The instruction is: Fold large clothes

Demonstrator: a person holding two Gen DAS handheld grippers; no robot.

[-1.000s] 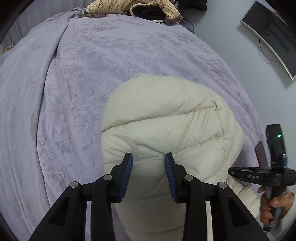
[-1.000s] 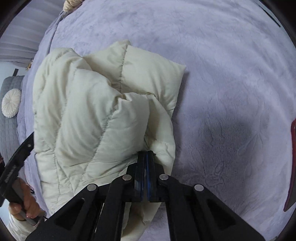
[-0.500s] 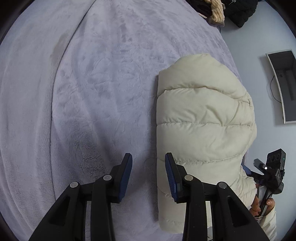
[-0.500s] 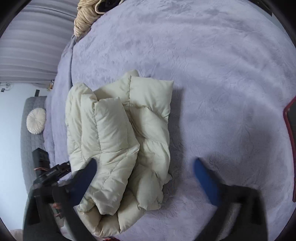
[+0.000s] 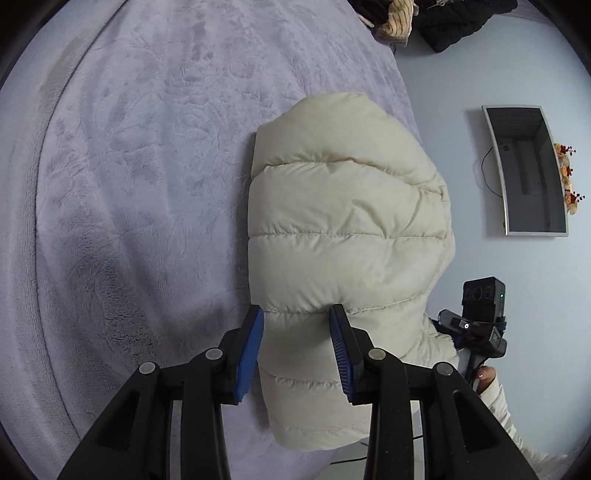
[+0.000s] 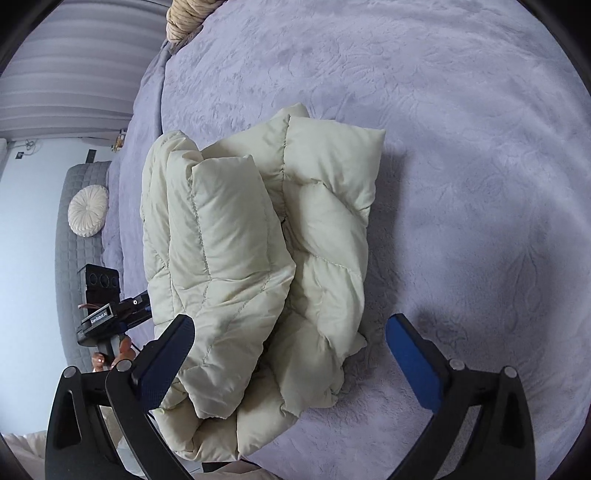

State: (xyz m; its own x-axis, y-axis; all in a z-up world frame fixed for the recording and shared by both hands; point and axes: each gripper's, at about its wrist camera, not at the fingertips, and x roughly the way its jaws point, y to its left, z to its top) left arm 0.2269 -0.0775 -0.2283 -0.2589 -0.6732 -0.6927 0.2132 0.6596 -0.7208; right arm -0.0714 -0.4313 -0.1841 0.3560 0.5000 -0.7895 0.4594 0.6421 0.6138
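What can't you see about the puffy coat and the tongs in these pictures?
- Puffy coat: sleeves, zipper and hood are tucked inside its folds in both views.
- Left tongs: whether the pads touch the coat; too close to tell.
- Dark clothes: cut off by the top edge, left wrist view.

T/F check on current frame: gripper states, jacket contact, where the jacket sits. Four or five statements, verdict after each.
1. The right gripper is shut on the cream quilted puffer jacket. False: its jaws are wide open and grip nothing.
2. The left gripper is open. True.
3. The jacket lies folded on the lavender plush blanket. True.
4. The jacket is black. False: cream.
5. A wall-mounted dark screen shows in the left wrist view. True.
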